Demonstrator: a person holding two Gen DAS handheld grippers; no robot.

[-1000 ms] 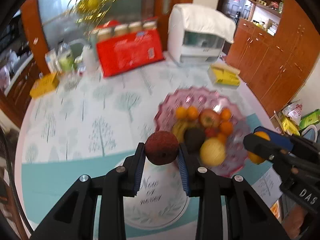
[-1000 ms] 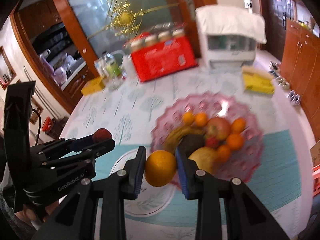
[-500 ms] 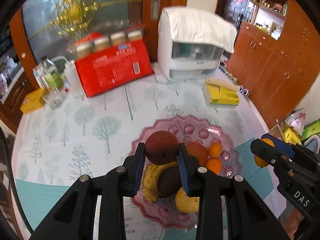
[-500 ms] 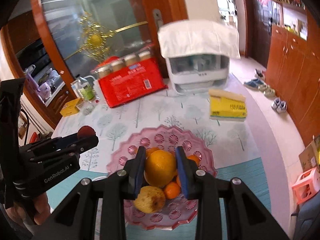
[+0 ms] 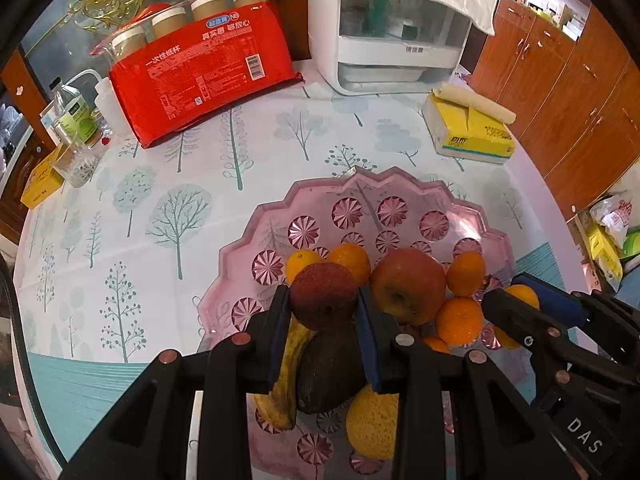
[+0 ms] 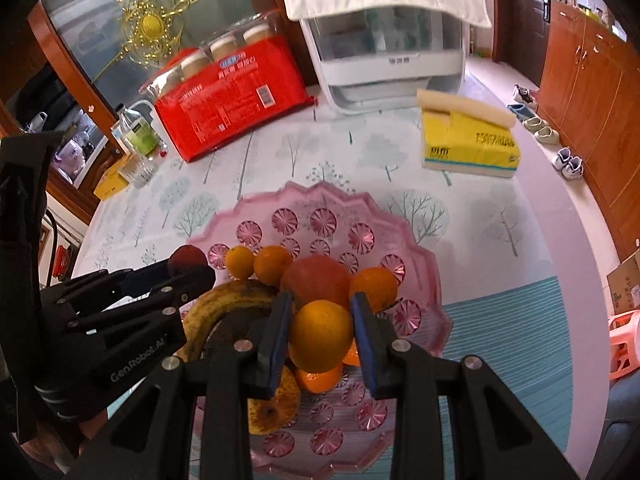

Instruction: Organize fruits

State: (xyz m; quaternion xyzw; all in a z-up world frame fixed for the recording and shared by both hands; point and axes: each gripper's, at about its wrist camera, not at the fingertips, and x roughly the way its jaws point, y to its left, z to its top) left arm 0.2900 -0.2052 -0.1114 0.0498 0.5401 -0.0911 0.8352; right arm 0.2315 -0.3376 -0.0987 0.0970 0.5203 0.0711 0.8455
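Left claw (image 5: pixel 323 311) clamped on a dark red fruit (image 5: pixel 323 295), right claw (image 6: pixel 321 330) on an orange (image 6: pixel 321 335), both above the pink dish (image 5: pixel 400 188). Advise lowering into bare gaps before releasing, clear of the apple (image 5: pixel 407 286).

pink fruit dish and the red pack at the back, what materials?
Pink fruit dish: looks like translucent moulded plastic or pressed glass; the tablecloth's tree print shows through, and it has starburst facets and a scalloped rim. Red pack: glossy plastic film, clear at the top, over what look like paper cup stacks.
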